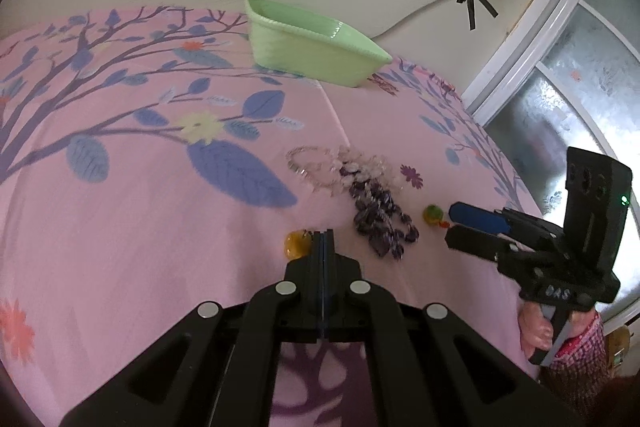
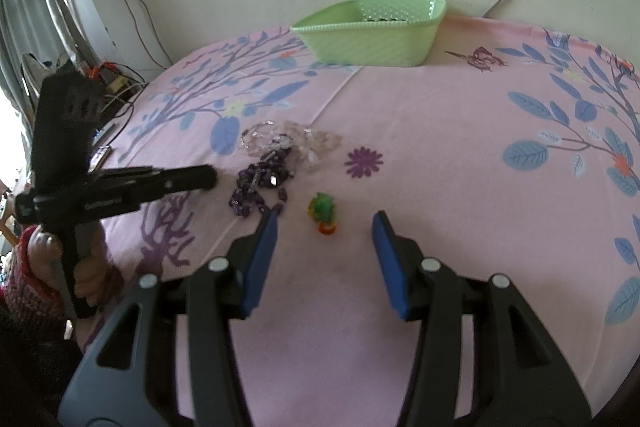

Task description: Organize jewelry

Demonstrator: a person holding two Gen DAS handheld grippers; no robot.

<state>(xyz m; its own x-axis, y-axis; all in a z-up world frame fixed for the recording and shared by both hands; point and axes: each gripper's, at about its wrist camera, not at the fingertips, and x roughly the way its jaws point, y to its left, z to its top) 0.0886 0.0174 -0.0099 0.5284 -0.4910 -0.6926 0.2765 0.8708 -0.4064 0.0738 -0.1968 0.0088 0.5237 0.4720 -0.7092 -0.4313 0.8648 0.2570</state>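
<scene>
A heap of jewelry lies on the pink floral cloth: a dark purple bead necklace [image 1: 380,223] [image 2: 260,183] and pale pink and clear bead strands [image 1: 340,169] [image 2: 288,143] behind it. My left gripper [image 1: 323,235] [image 2: 210,177] is shut, its tips low over the cloth just left of the purple beads. An amber pendant [image 1: 297,245] sits right beside those tips; whether they pinch its cord I cannot tell. A green and yellow charm [image 1: 433,215] [image 2: 323,213] lies in front of my open right gripper [image 1: 452,227] [image 2: 326,219], level with its blue pads and untouched.
A light green plastic basket [image 1: 304,55] [image 2: 372,43] stands at the far edge against the wall, with something dark inside. The cloth [image 2: 460,147] drops off at the left edge in the right wrist view. Cables run up the wall. A person's hands hold both gripper handles.
</scene>
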